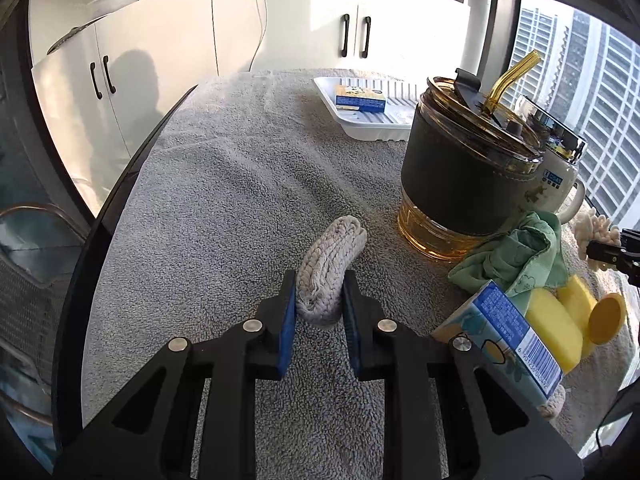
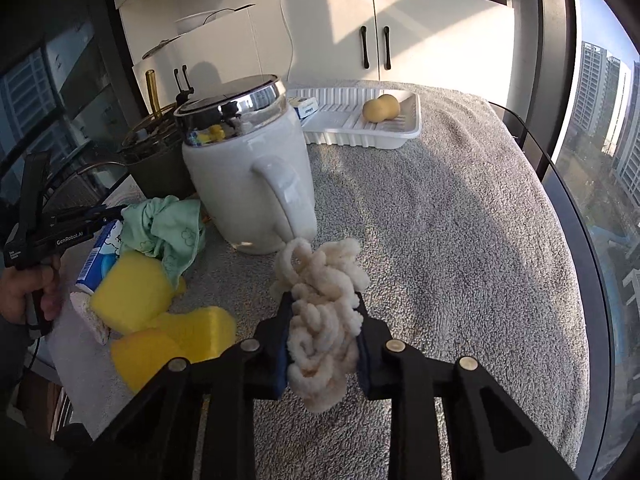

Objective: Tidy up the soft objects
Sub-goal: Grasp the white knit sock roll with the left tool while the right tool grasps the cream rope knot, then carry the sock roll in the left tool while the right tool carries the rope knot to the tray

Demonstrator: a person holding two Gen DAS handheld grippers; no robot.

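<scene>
Left gripper [image 1: 320,300], low centre of the left wrist view: clamped on a grey woven coaster [image 1: 330,268], folded upright between the blue pads, its far end arching toward mid-frame above the grey towel [image 1: 224,208]. Right gripper [image 2: 324,332], low centre of the right wrist view: closed on a cream yarn bundle [image 2: 320,312], loops bulging above and below the pads, just in front of the white mug [image 2: 248,176].

In the left wrist view, right side: amber tumbler [image 1: 468,172] with a straw, green cloth [image 1: 516,256] at its base, carton [image 1: 508,332] and yellow sponges [image 1: 560,320] below that. White tray [image 1: 372,116] at upper centre, holding a small blue box [image 1: 360,100].

In the right wrist view: same tray [image 2: 360,136] at upper centre, with a tan rounded object [image 2: 380,109] in it. Green cloth [image 2: 168,232], carton [image 2: 100,256] and sponges [image 2: 132,296] at lower left. A hand [image 2: 24,292] at the left edge gripping the other gripper's handle.
</scene>
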